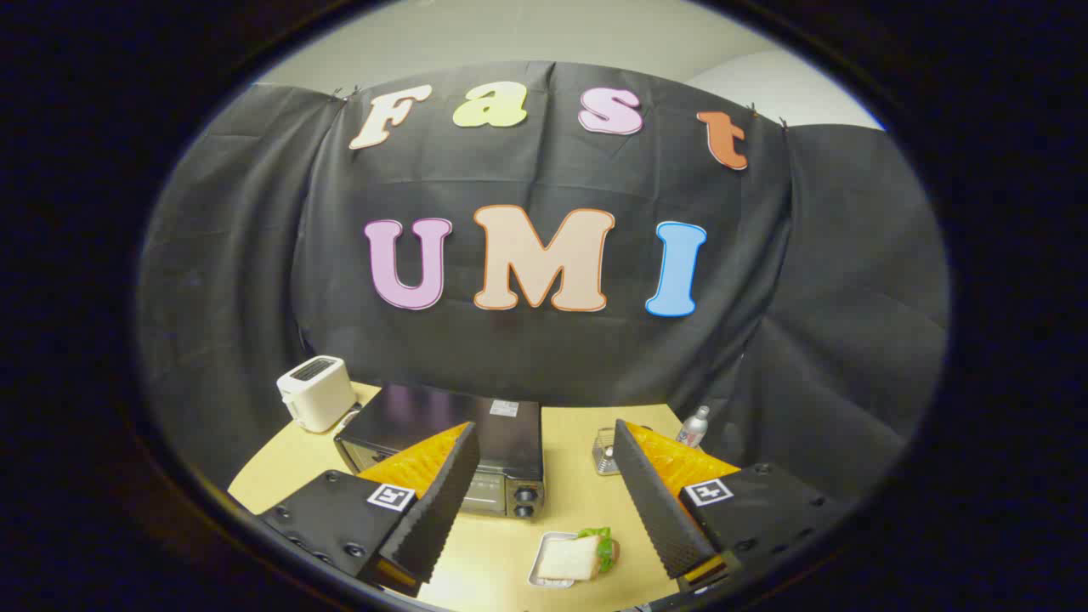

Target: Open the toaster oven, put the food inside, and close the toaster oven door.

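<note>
Your claw [544,501] hangs wide open above the tabletop [561,484], holding nothing, with a sandwich [580,557] on a small tray [544,571] lying between its fingers. Just ahead, partly behind your left finger, sits the toaster oven [476,442] with its door shut. Beyond it stands a white toaster [316,393], and past your right finger a small bottle [694,427].

Gripper view, high above table [578,476], facing booth wall
</note>
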A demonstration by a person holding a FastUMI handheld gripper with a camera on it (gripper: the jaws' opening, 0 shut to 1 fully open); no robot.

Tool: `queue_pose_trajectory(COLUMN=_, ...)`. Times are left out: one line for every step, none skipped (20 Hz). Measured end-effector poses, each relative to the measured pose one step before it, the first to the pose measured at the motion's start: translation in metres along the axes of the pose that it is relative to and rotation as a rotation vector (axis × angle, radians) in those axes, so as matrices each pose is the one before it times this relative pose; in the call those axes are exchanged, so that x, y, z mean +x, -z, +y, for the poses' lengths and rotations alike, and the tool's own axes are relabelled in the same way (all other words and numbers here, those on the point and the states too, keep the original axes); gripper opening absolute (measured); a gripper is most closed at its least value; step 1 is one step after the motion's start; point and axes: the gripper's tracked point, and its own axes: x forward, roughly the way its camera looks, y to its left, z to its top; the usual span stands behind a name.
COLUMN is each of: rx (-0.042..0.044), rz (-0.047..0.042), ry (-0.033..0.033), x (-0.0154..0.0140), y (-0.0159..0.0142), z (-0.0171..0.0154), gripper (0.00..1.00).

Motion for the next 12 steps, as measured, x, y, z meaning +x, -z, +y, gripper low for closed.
queue_pose_trajectory(rx=0.00439, rz=-0.00075, ry=-0.00486, x=-0.00037, y=0.00048, z=0.00151, gripper=0.99)
queue_pose_trajectory(rx=0.00624, rz=-0.00169, ry=-0.0034, x=-0.00052, y=-0.00016, z=0.00293, gripper=0.99)
queue_pose_trajectory(rx=0.00599, rz=-0.00055, ry=-0.00463, x=-0.00008, y=0.00109, z=0.00223, gripper=0.99)
queue_pose_trajectory(rx=0.00261, rz=0.00274, ry=-0.00324, x=0.00035, y=0.00065, z=0.00219, gripper=0.99)
queue_pose_trajectory(rx=0.00085, rz=0.00194, ry=-0.00198, x=0.00078, y=0.00203, z=0.00222, gripper=0.99)
queue_pose_trajectory(rx=-0.00041, rz=0.00361, ry=-0.00319, x=-0.00001, y=0.00102, z=0.00269, gripper=0.99)
queue_pose_trajectory(rx=0.00081, rz=0.00454, ry=-0.00649, x=0.00019, y=0.00254, z=0.00429, gripper=0.99)
queue_pose_trajectory(rx=0.00156, rz=0.00292, ry=-0.00867, x=-0.00038, y=0.00055, z=0.00555, gripper=0.99)
queue_pose_trajectory(rx=-0.0019, rz=-0.00236, ry=-0.01168, x=-0.00045, y=0.00008, z=0.00755, gripper=0.99)
queue_pose_trajectory(rx=-0.00368, rz=-0.00183, ry=-0.0115, x=0.00114, y=-0.00069, z=0.00694, gripper=0.99)
queue_pose_trajectory(rx=-0.00482, rz=-0.00196, ry=-0.00985, x=-0.00039, y=0.00087, z=0.00639, gripper=0.99)
queue_pose_trajectory(rx=-0.00524, rz=0.00035, ry=-0.00743, x=0.00016, y=0.00148, z=0.00578, gripper=0.99)
